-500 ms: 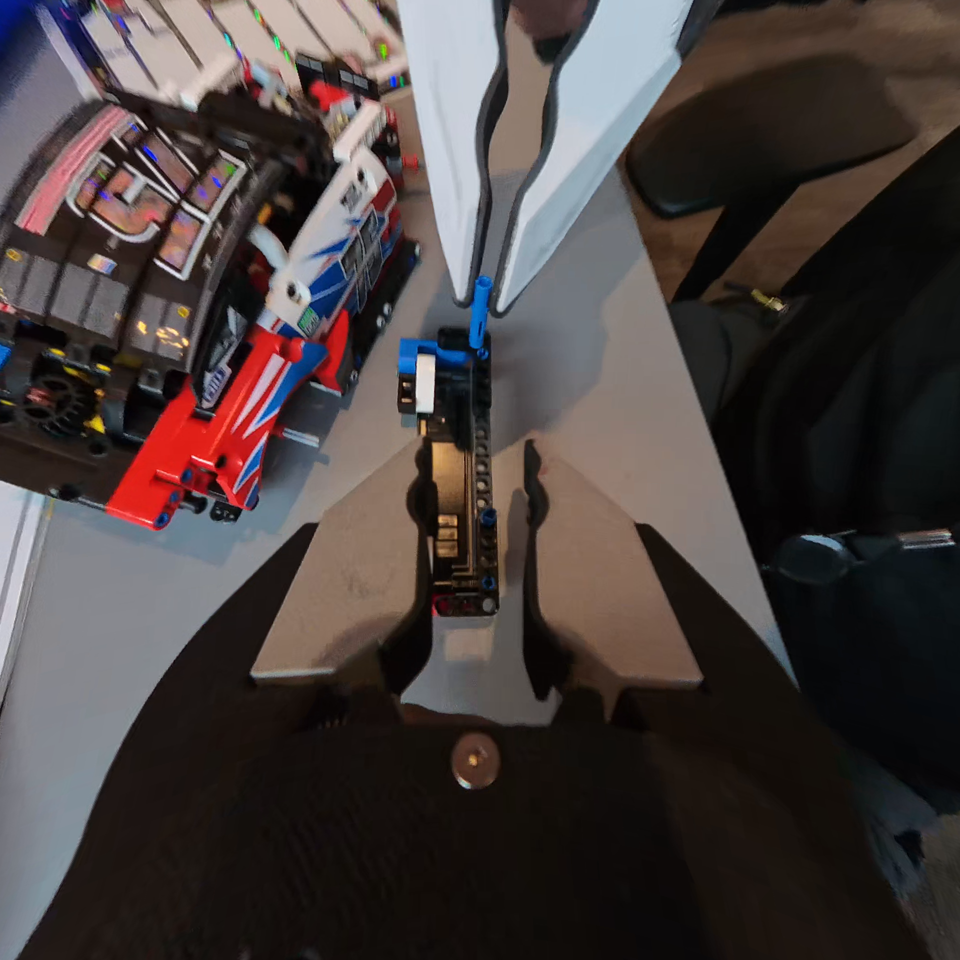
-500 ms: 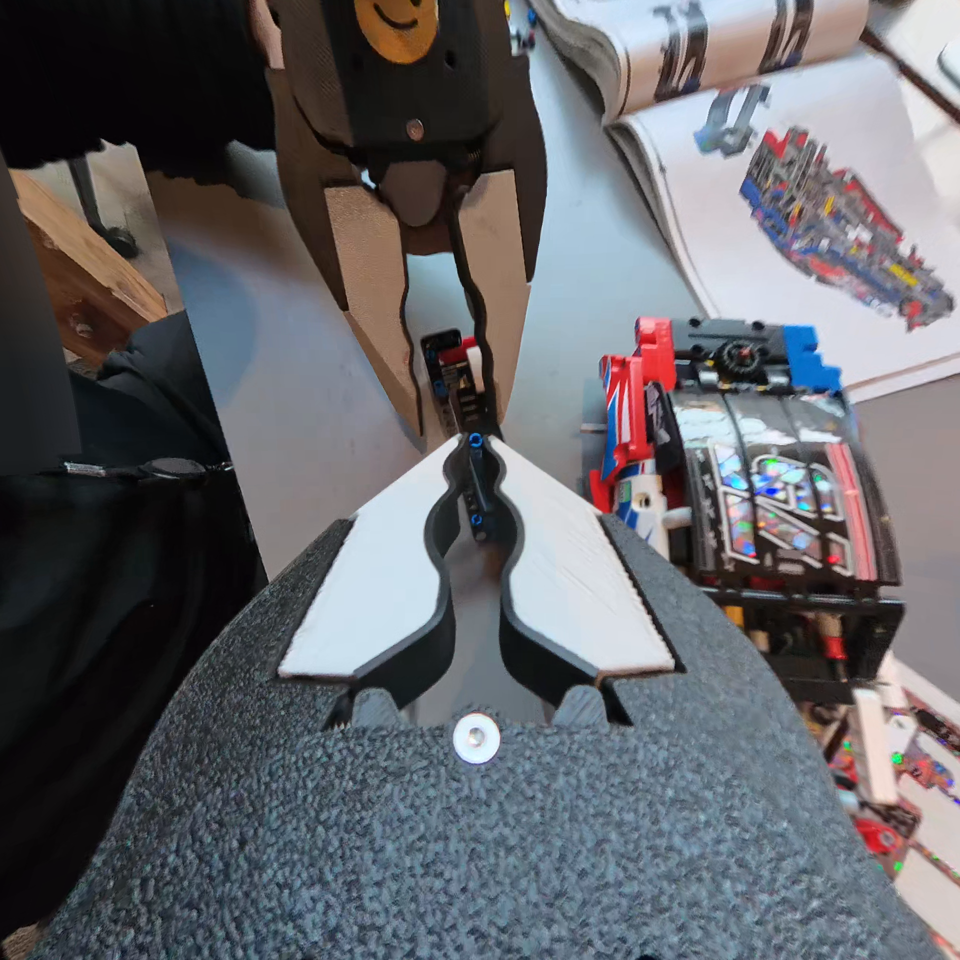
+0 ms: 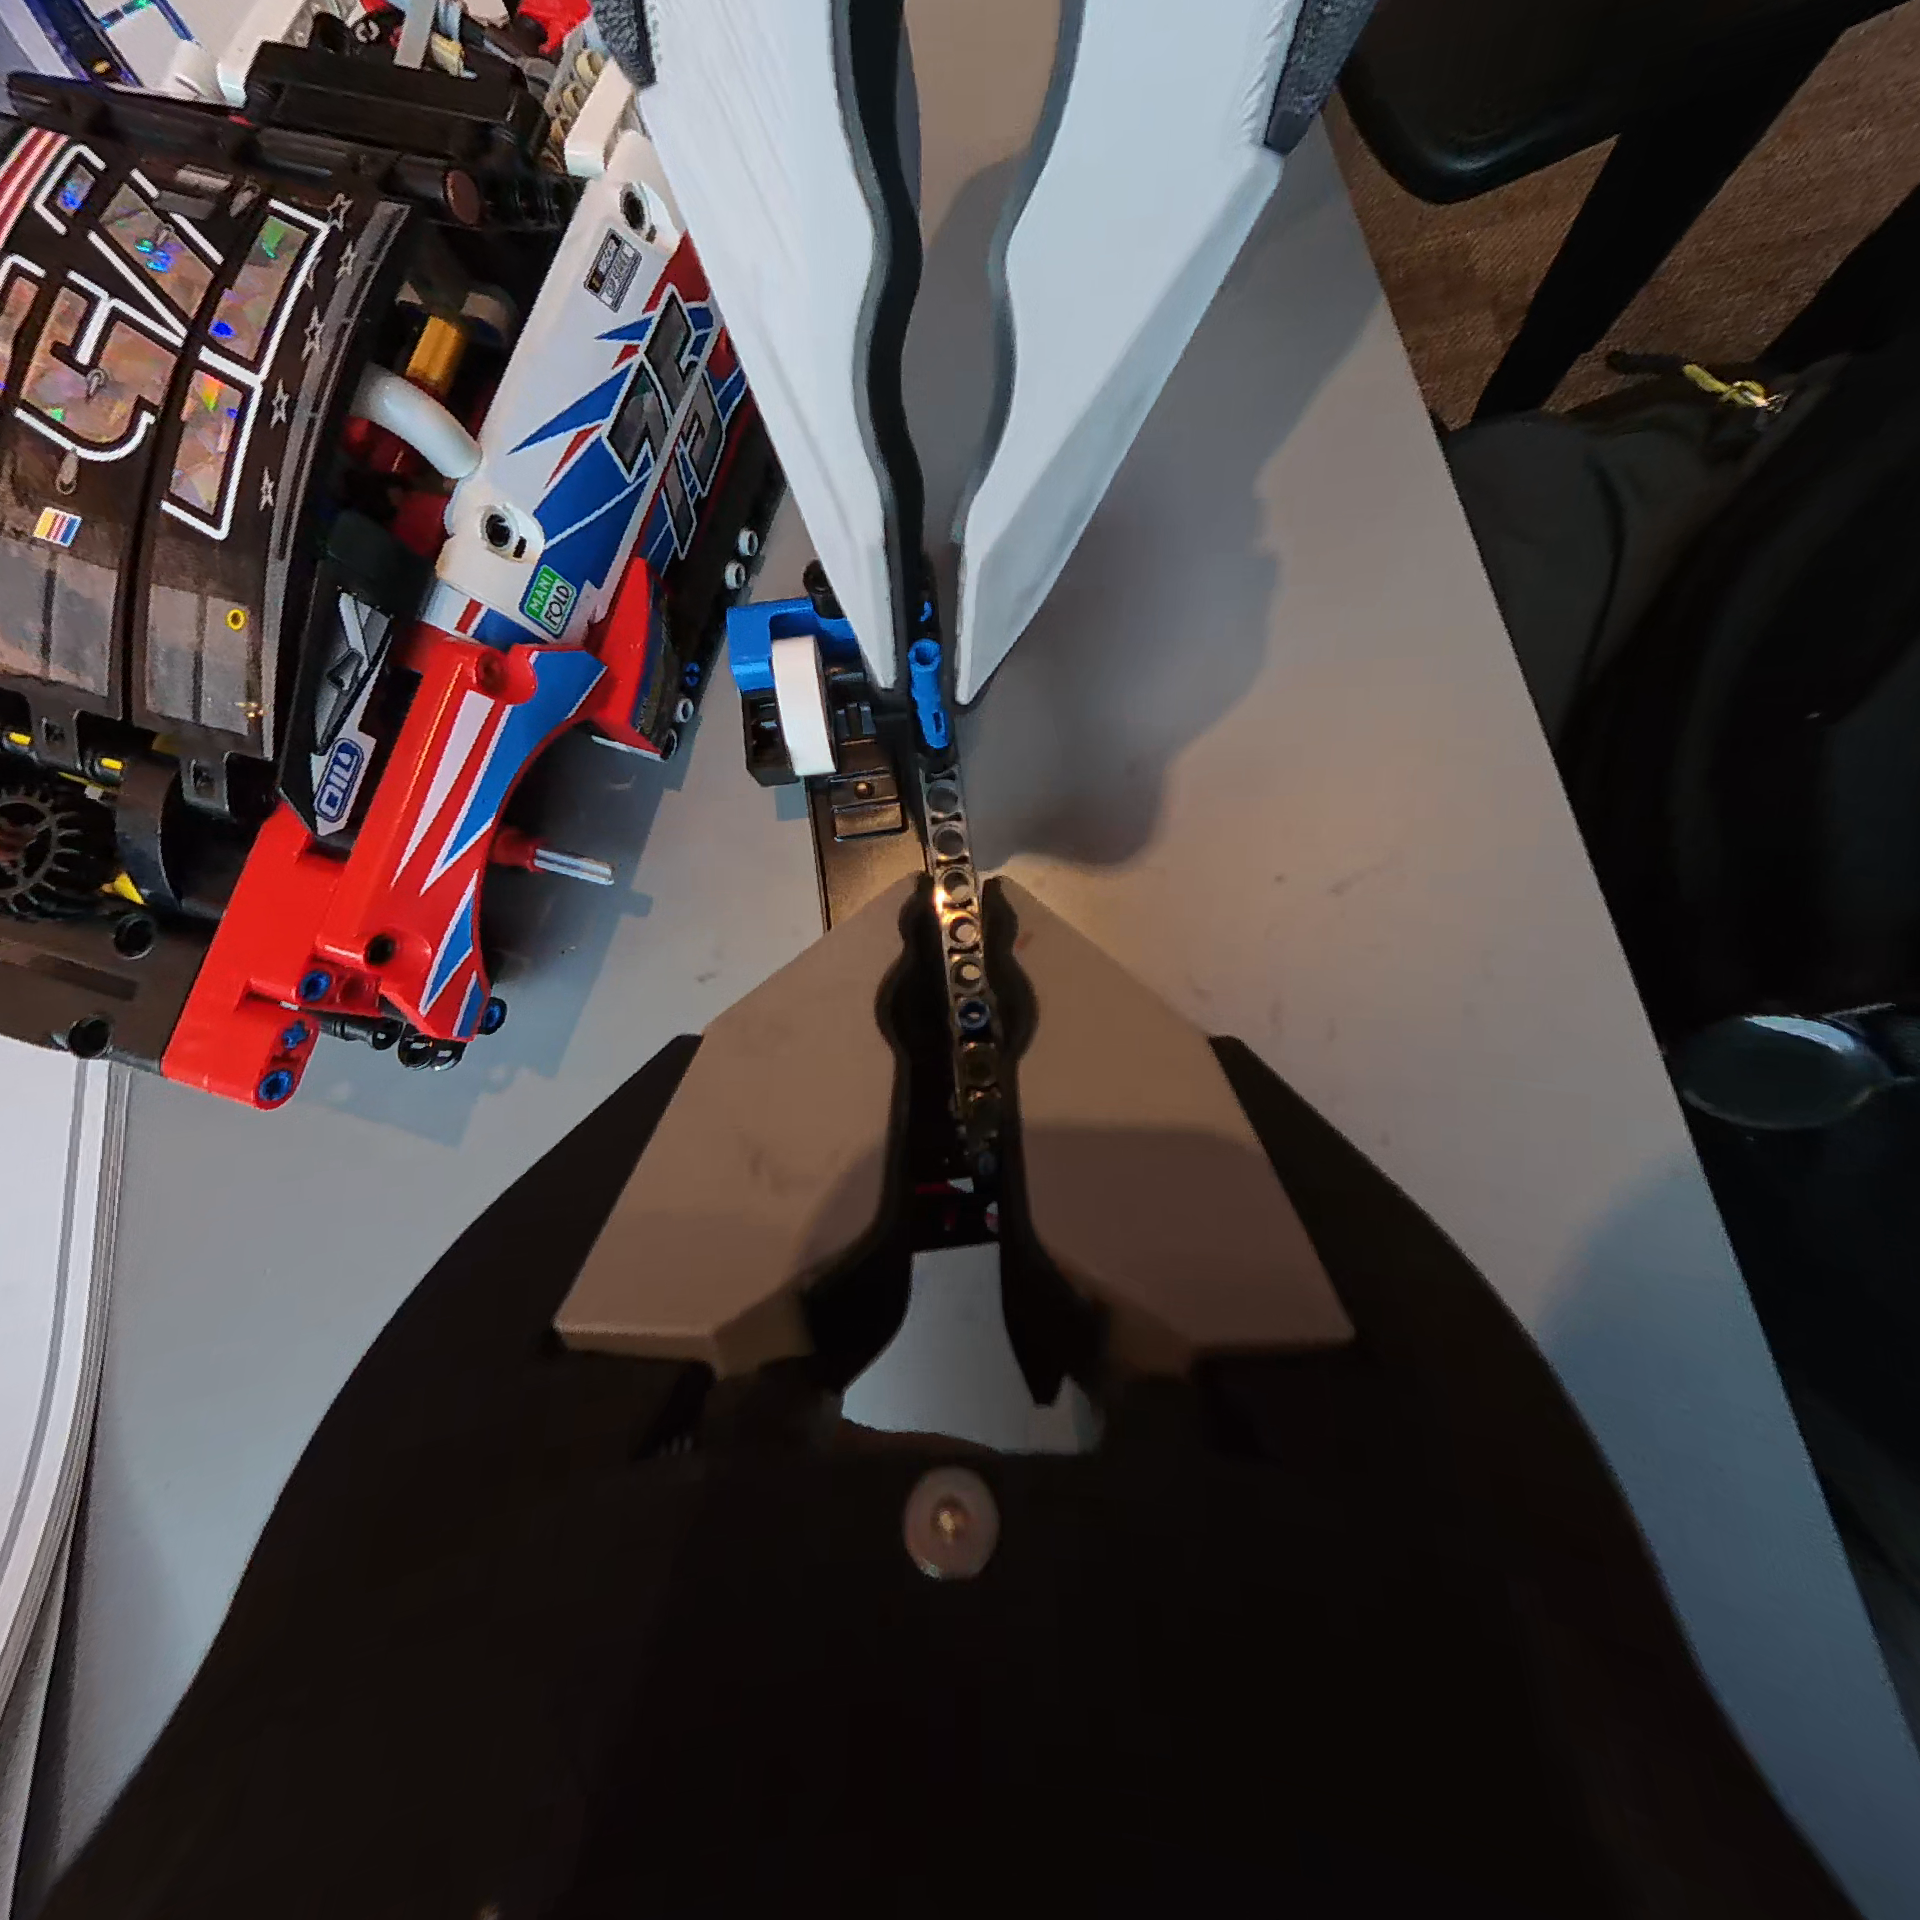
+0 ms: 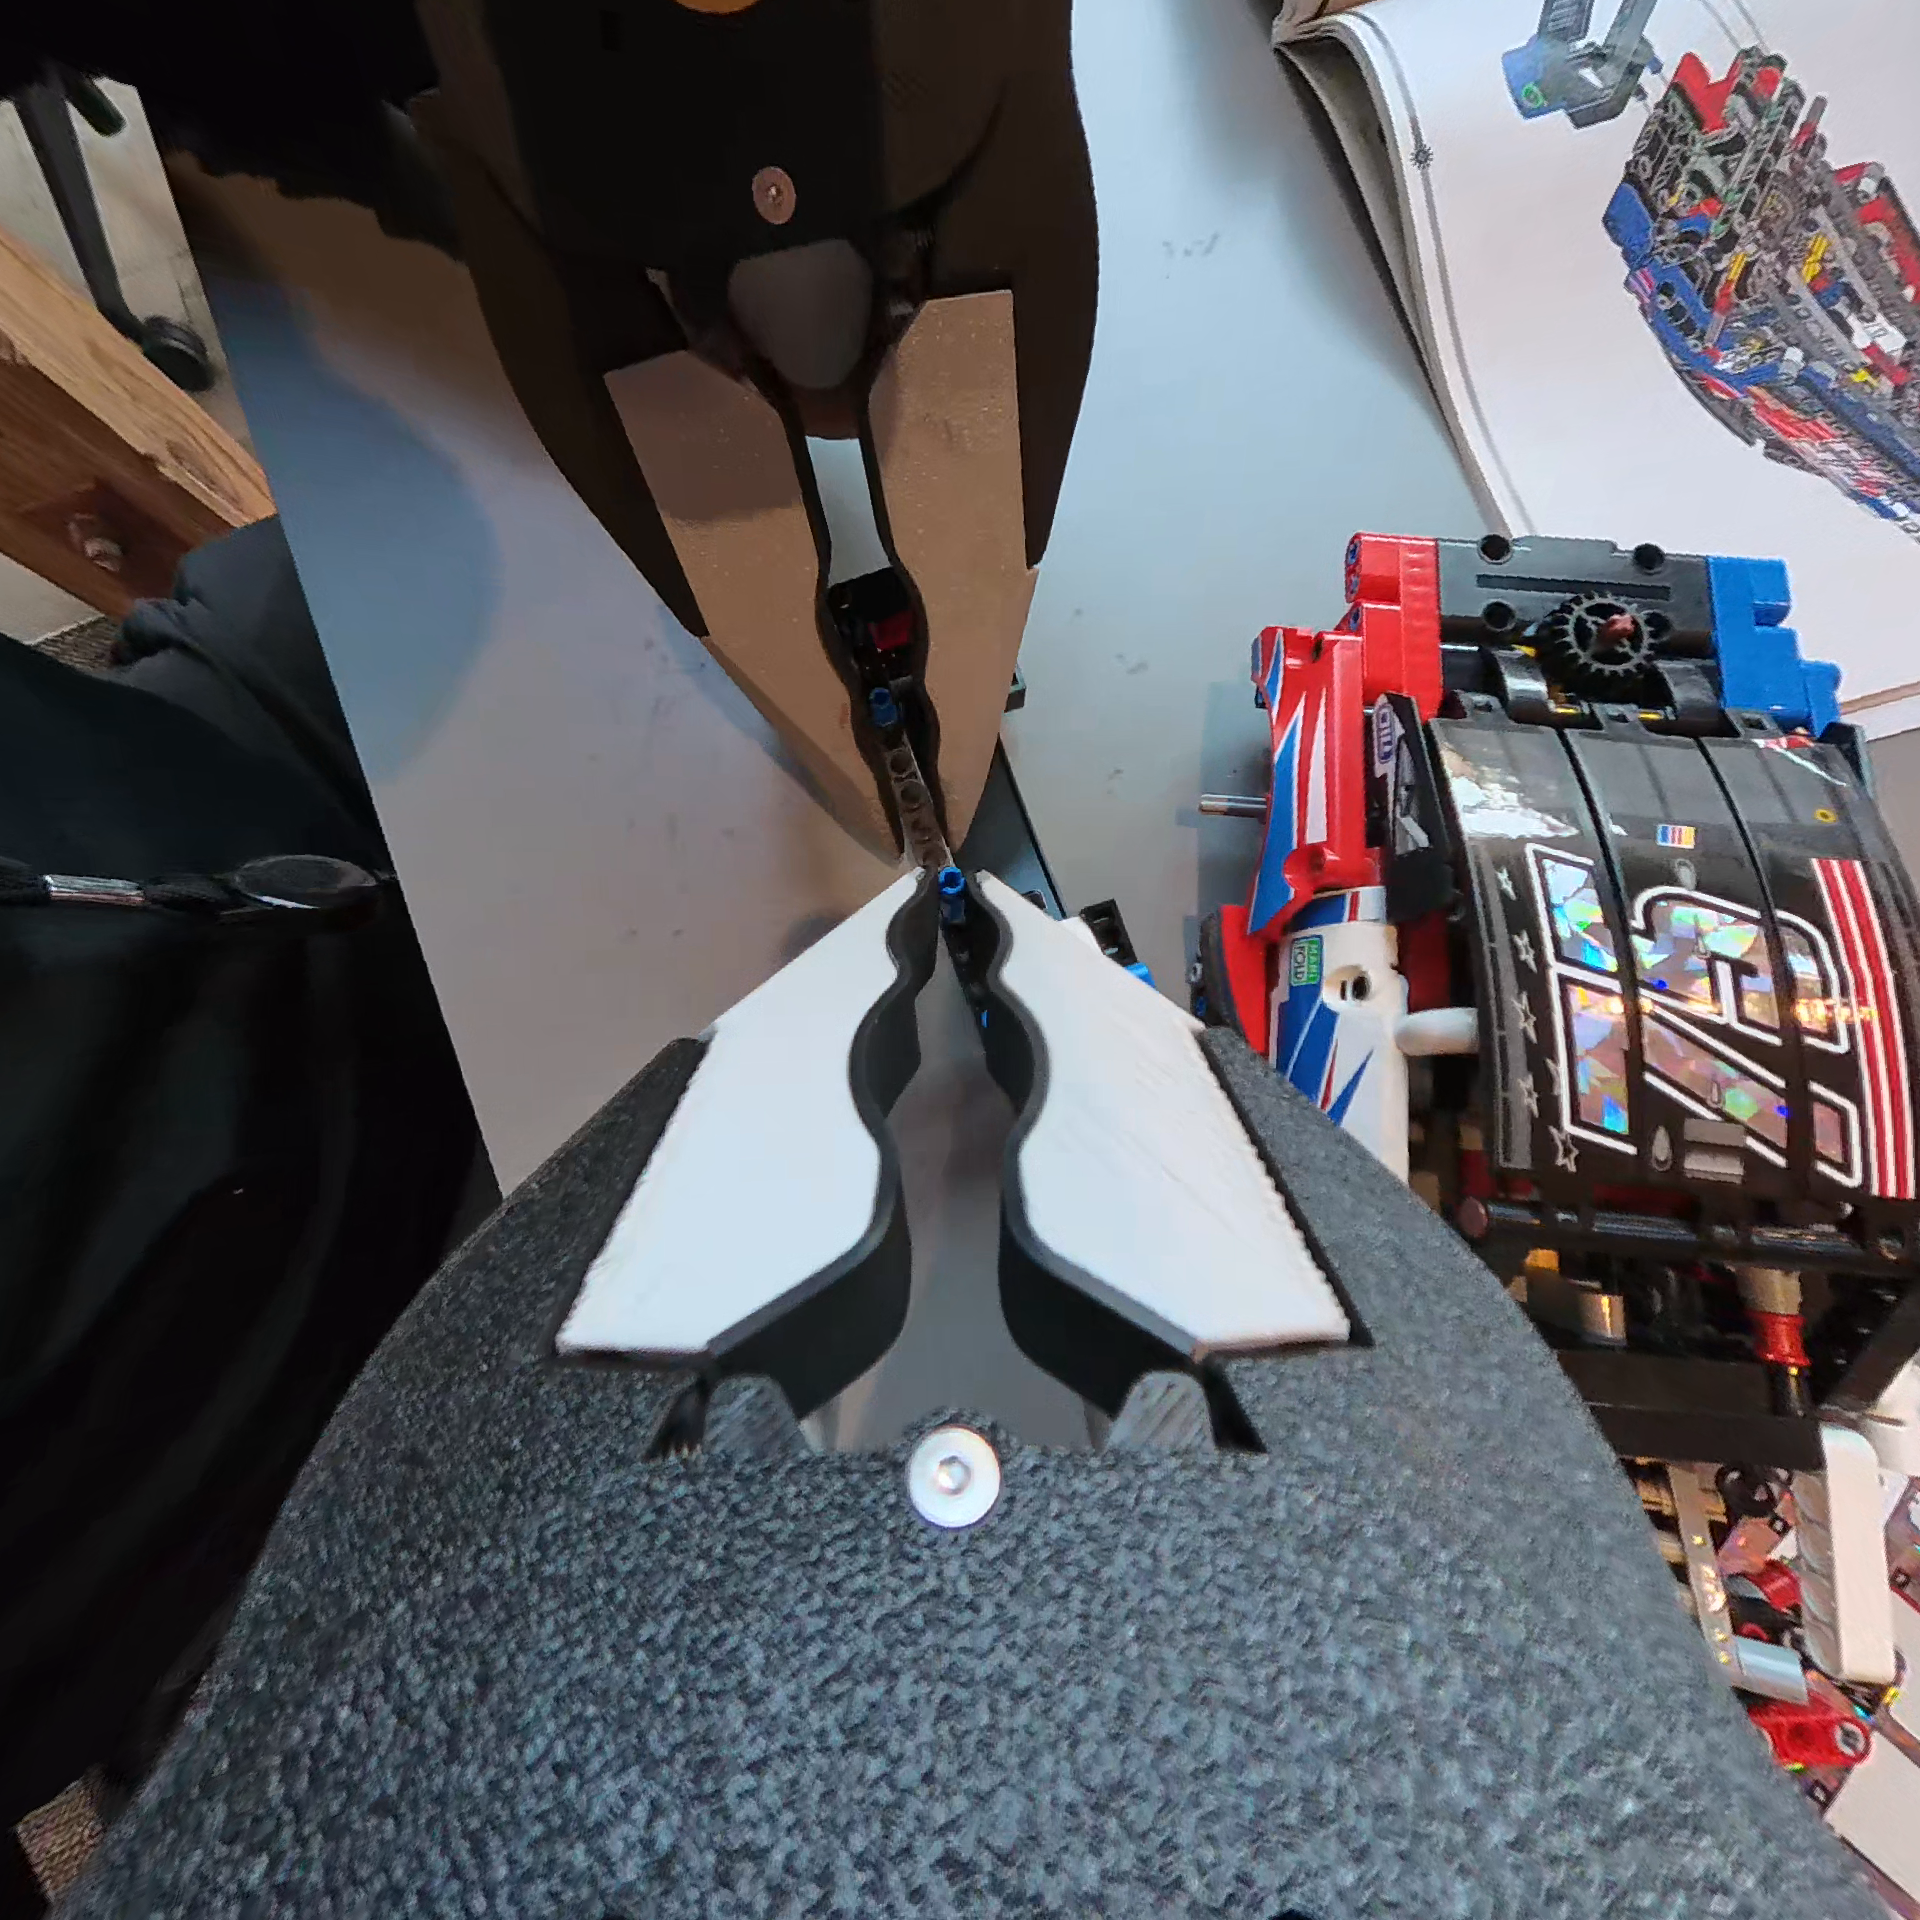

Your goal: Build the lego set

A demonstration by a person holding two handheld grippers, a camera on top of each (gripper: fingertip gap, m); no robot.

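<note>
A black lego sub-assembly (image 3: pixel 961 935), a long holed beam with a blue and white block (image 3: pixel 784 686) at its far end, lies on the grey table (image 3: pixel 1299 935). My left gripper (image 3: pixel 956 883), with tan fingers, is shut on the beam. It also shows in the right wrist view (image 4: pixel 914 831). My right gripper (image 4: pixel 951 883), with white fingers, is shut on a small blue pin (image 4: pixel 950 885). It holds the pin (image 3: pixel 925 691) against the beam's far end, tip to tip with the left gripper. The beam (image 4: pixel 914 790) runs between both grippers.
A large red, white, blue and black lego car (image 3: pixel 312 623) stands close beside the sub-assembly (image 4: pixel 1558 935). An open instruction booklet (image 4: pixel 1507 312) lies beyond it. Loose parts (image 4: pixel 1766 1662) lie near the car. A black bag (image 3: pixel 1714 727) sits past the table's edge. Tip to tip, the grippers are about 4 cm apart.
My left gripper has closed on the black beam, which now stands on edge. My right gripper has moved in and brought the blue pin down to the beam's far end.
</note>
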